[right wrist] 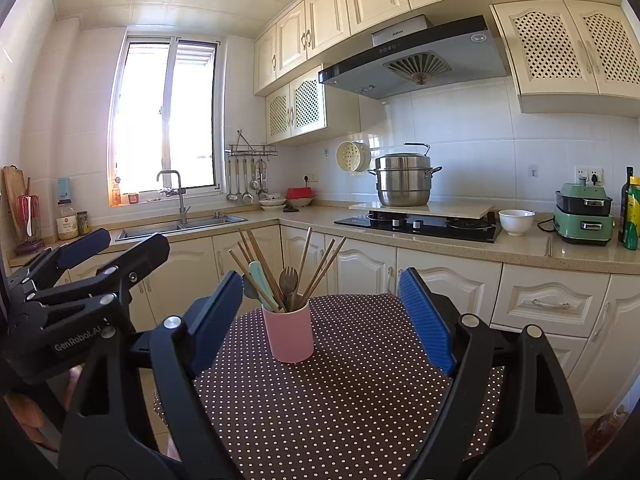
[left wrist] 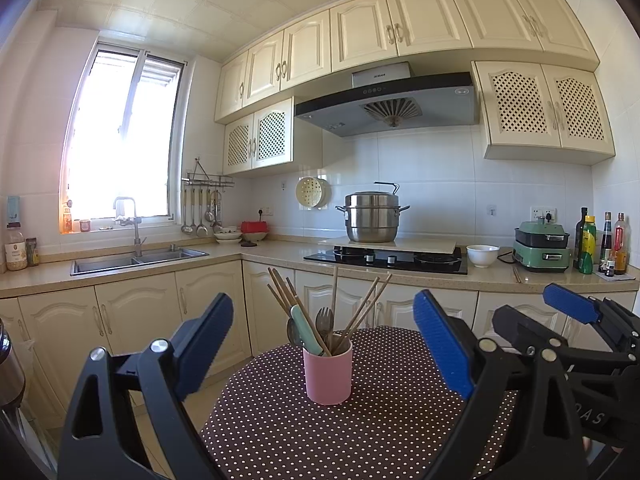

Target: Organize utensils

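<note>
Right tool (right wrist: 322, 312) view alone shows cutting board (right wrist: 14, 196) at far left

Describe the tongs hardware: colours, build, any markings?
Both tongs, left and right, are black plastic scissor-style frames with silver pivot pins and ribbed blue finger pads. White "GenRobot.AI" lettering shows on the left unit's body in the right wrist view. No cables or sleeves visible.
</note>
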{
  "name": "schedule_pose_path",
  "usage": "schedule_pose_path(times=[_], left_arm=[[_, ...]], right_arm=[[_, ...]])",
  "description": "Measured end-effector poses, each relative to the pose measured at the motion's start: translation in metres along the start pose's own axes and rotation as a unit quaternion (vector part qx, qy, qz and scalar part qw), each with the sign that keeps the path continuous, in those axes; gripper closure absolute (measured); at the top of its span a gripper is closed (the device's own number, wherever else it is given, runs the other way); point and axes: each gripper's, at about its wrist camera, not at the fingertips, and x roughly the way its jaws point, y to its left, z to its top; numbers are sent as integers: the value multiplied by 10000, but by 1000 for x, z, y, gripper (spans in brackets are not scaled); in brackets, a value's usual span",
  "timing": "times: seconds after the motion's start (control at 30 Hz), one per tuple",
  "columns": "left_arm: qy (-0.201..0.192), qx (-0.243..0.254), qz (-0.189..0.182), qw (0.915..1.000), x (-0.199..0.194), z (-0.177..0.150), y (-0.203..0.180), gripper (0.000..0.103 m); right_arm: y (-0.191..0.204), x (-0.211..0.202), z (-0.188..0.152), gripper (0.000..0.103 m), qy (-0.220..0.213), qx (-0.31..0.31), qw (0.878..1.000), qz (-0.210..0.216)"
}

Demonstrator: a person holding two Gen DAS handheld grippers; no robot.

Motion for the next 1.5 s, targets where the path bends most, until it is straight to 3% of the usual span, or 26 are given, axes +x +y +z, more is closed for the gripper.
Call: schedule_pose_path(times=[1.5], left_arm=[[53, -13, -18, 10000, 1, -5, 4, 13]], right_arm=[[1, 2, -9, 23, 76, 25, 10000, -4]])
